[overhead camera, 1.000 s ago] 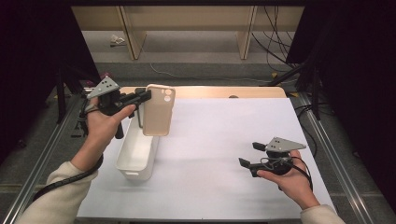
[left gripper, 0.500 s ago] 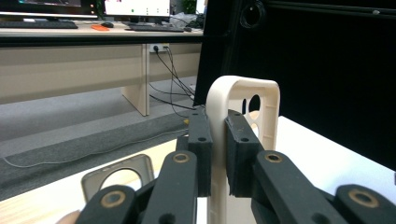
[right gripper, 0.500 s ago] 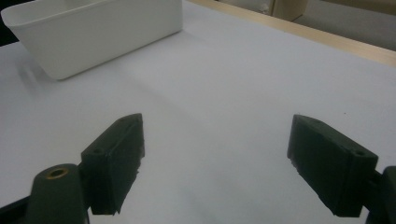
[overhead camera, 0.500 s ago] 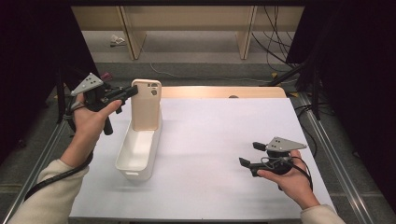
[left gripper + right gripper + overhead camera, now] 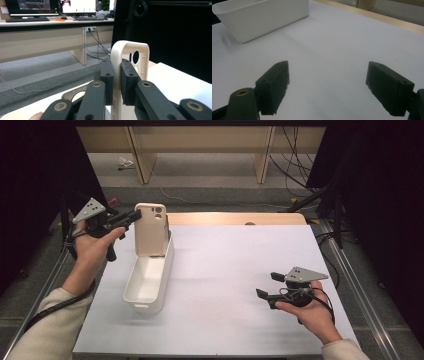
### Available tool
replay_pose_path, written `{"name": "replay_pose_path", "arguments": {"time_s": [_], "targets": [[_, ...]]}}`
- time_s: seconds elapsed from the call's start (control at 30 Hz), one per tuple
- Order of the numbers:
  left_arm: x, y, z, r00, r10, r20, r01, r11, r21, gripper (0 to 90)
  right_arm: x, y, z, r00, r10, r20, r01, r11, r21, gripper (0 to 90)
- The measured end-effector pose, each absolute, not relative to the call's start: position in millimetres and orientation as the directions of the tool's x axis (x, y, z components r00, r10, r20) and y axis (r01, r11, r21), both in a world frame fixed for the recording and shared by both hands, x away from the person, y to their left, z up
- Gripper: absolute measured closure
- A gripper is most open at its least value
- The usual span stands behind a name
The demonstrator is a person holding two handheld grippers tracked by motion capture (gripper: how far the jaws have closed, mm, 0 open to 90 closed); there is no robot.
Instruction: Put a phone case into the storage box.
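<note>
Table (image 5: 225,270): white top with a strip of pale wood along its far edge, seen from the high view; the person's forearms come in from the near side.
Bin (image 5: 150,280): long white plastic tub on the left part of the table, its long axis running from near to far, open side up. In the right gripper view it sits at the upper left (image 5: 262,17), well apart from that gripper's jaws.
Phone case (image 5: 151,230): cream-coloured, with round camera cut-outs near its top corner. It stands upright with its lower end down inside the far end of the bin, held there and not lying flat. In the left gripper view (image 5: 117,82) its edge rises between the two black jaws and its rounded top corner stands above them.
Left gripper (image 5: 131,218): held level in the person's left hand (image 5: 95,247) at the left edge of the table, pointing toward the case. Its jaws are clamped on one long edge of the phone case, a pad pressed to each face.
Right gripper (image 5: 267,285): held in the person's right hand (image 5: 307,312) low over the near right part of the table, well apart from the bin and the case. Its jaws stand wide apart with bare white tabletop between them and nothing gripped.
</note>
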State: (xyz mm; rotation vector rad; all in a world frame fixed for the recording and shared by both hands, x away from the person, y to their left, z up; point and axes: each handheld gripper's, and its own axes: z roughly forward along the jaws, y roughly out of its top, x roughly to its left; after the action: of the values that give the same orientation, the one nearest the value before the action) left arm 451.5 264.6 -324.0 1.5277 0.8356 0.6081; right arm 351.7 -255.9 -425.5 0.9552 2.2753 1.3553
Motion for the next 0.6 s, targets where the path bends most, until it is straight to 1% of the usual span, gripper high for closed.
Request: {"name": "replay_pose_path", "arguments": {"time_s": [0.6], "targets": [[464,268,-341,0.578,0.810,-0.104,0.170,0.005,0.985,81.7,352,-257,-424,-0.711,0.701,0.058,0.375,0.308,0.875,18.8]]}}
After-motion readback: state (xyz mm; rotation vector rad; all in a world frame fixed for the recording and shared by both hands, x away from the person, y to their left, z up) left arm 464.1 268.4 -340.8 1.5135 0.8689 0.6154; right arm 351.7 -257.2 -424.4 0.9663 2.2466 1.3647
